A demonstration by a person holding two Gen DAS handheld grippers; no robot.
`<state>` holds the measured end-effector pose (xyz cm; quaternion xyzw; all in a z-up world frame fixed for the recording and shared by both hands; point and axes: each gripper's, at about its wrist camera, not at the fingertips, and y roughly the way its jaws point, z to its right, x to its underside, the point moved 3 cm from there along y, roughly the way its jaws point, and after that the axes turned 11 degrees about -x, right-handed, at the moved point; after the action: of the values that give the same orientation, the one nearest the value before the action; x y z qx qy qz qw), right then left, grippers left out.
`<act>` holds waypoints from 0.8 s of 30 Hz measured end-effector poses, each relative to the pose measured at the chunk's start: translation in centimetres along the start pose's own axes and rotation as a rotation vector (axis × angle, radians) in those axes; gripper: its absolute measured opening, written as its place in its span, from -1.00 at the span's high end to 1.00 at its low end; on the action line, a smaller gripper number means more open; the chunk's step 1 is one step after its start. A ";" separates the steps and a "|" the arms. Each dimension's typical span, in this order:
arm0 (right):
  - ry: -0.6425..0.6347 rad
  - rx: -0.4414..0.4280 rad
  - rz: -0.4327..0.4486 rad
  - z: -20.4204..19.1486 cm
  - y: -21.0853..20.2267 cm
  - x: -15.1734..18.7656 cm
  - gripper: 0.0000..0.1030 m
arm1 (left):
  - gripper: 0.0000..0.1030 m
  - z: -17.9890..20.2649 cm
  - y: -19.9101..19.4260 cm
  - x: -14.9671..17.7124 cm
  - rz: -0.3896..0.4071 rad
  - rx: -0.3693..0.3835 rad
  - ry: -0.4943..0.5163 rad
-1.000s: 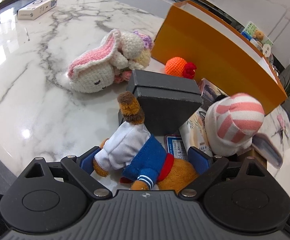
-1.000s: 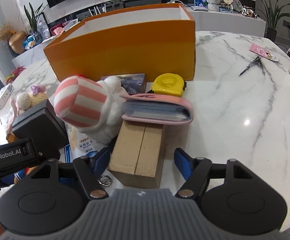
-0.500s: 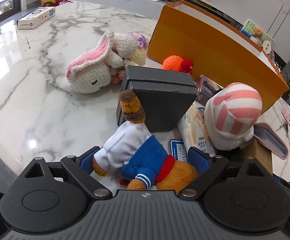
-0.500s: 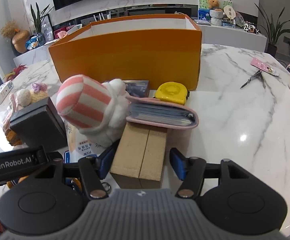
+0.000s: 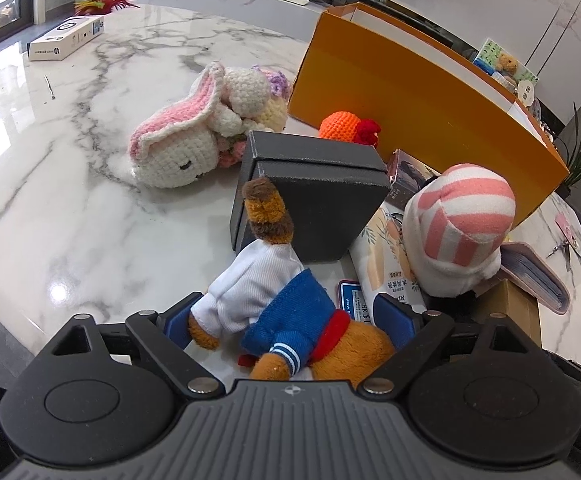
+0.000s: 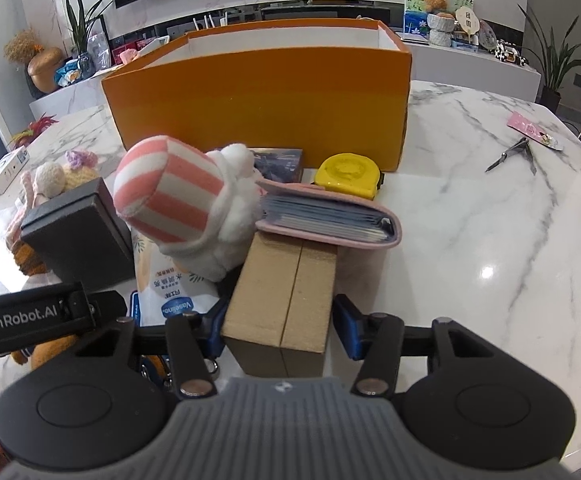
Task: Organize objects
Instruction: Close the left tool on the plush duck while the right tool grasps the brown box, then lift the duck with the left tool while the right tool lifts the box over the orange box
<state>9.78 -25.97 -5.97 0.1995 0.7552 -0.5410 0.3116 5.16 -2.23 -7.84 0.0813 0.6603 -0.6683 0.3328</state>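
Right claw (image 6: 278, 320) had just been closing on the cardboard box (image 6: 286, 296) at lower centre, pads touching; left claw (image 5: 290, 320) stood apart around the plush bear (image 5: 290, 320).

The right gripper (image 6: 280, 320) straddles the near end of a brown cardboard box (image 6: 286, 296). Its jaws have just been closing, and the blue fingers (image 6: 348, 330) now stand against both side walls of the box. A pink card wallet (image 6: 330, 220) rests on the far end of the box. Forward and left of the fingers, a pink-striped plush (image 6: 178, 204) leans against the wallet. A yellow tape measure (image 6: 348, 174) lies beyond the wallet, in front of the orange box (image 6: 258, 108). A black box (image 6: 76, 228) stands far left.
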 end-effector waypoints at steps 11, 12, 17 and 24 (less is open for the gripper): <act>0.017 -0.071 -0.010 0.5 -1.0 0.6 0.03 | -0.40 -1.1 -0.1 -0.4 -0.027 0.040 -0.007; 0.025 -0.076 -0.010 0.5 -1.1 0.7 0.03 | -0.38 -1.1 -0.2 -0.4 -0.027 0.043 -0.005; 0.010 -0.069 0.000 0.2 -1.7 0.8 0.02 | -0.30 -1.2 -0.4 -0.3 -0.034 0.061 -0.002; 0.005 -0.079 -0.002 0.2 -2.1 0.8 0.02 | -0.23 -1.3 -0.7 -0.1 -0.048 0.070 0.012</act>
<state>7.92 -26.84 -5.11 0.1877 0.7771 -0.5104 0.3169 4.43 -1.07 -7.30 0.0808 0.6401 -0.6984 0.3096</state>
